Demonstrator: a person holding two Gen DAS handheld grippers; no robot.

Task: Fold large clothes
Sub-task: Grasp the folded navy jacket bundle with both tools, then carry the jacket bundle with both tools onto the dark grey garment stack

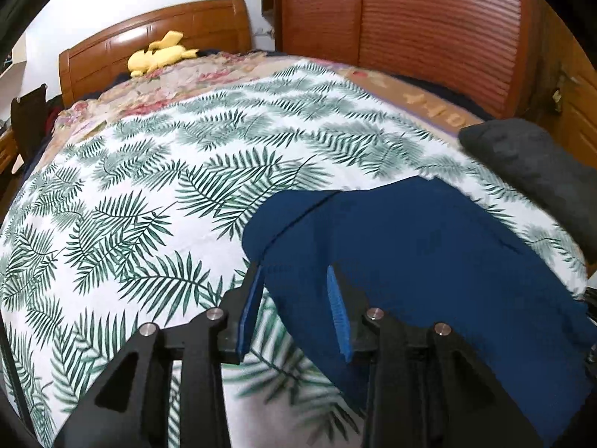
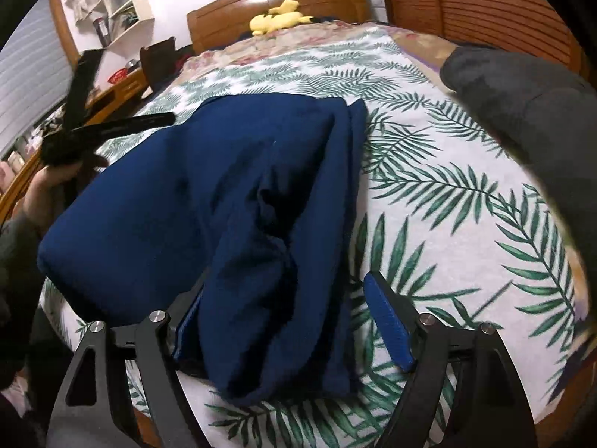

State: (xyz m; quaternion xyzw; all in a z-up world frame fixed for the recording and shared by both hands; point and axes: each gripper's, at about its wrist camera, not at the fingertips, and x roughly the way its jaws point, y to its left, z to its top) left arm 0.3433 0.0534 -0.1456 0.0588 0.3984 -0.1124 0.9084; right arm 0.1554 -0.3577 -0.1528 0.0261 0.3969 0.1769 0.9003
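Right gripper (image 2: pixel 287 306) at bottom centre: jaws wide, astride a bunched fold of navy garment (image 2: pixel 209 194), pads clear. Left gripper (image 1: pixel 296 300) lower centre: part open over garment's edge, no grip seen. Garment folded mid-frame on palm-print bedspread (image 2: pixel 447 205).

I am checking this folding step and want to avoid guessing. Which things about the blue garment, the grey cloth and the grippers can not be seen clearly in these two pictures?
- Blue garment: left wrist view, its near part is hidden behind the left gripper; what kind of garment it is stays unclear.
- Grey cloth: right wrist view, blurred and cut by the edge.
- Right gripper: jaws stand wide around a fold; whether the left-hand pad touches the fabric is hidden.
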